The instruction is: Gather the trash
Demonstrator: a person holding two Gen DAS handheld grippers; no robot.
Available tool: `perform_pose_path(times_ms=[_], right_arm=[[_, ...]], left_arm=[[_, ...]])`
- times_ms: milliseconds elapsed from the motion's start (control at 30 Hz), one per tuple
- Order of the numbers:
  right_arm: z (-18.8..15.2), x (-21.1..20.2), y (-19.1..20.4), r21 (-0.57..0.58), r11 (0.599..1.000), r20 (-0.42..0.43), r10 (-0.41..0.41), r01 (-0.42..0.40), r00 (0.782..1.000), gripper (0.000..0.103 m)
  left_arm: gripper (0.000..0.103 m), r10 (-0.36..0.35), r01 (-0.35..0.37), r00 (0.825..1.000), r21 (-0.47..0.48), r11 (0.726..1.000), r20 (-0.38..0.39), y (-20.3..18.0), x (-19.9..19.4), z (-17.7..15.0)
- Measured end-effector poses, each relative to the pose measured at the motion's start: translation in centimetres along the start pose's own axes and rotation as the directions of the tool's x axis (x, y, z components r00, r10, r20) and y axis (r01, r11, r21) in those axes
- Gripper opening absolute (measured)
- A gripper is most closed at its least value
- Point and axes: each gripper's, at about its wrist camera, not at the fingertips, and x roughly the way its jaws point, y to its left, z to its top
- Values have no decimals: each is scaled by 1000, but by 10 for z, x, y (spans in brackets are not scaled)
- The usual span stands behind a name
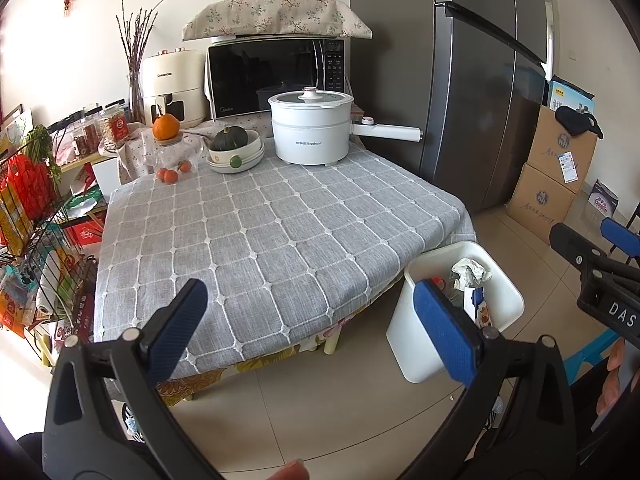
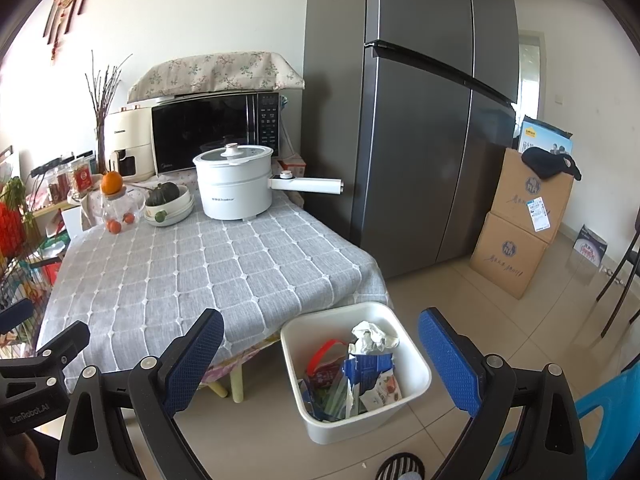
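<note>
While both claws, left claw [image 1: 316, 328] and right claw [image 2: 320, 364], gape released, one bin [image 2: 416, 364] holds several wrappers.

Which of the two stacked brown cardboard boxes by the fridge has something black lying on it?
The upper brown cardboard box. A black cloth item is draped over its top edge, while the lower brown cardboard box only carries the box above it.

A grey woven cloth crossed by a white grid [image 1: 260, 240] covers the bench. On it stand a white electric pot [image 1: 310, 128] and a cream bowl holding a dark green squash [image 1: 230, 138]. The square plastic bin [image 2: 412, 384] is white, with crumpled white paper [image 2: 372, 338] and blue-and-red wrappers [image 2: 360, 372] inside. Blue ribbed pads line the black fingers [image 1: 442, 332].
</note>
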Motion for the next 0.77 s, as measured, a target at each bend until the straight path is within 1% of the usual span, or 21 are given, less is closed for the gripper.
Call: perform_pose_path(times_ms=[567,700,767], right_arm=[[1,-1,5,3,1000,-4,1,-1,1000,99],[2,-1,7,-4,1000,-8,3,-3,1000,99],[0,1,8,-8,1000,-16,4,-4,1000,101]], left_arm=[[102,10,-10,1000,-10,1000,-1,0,-3,1],[102,-5,5,1000,-16,1000,-16,2,-1,1],[102,-24,22,999,-48,999,-37,9,1,1]])
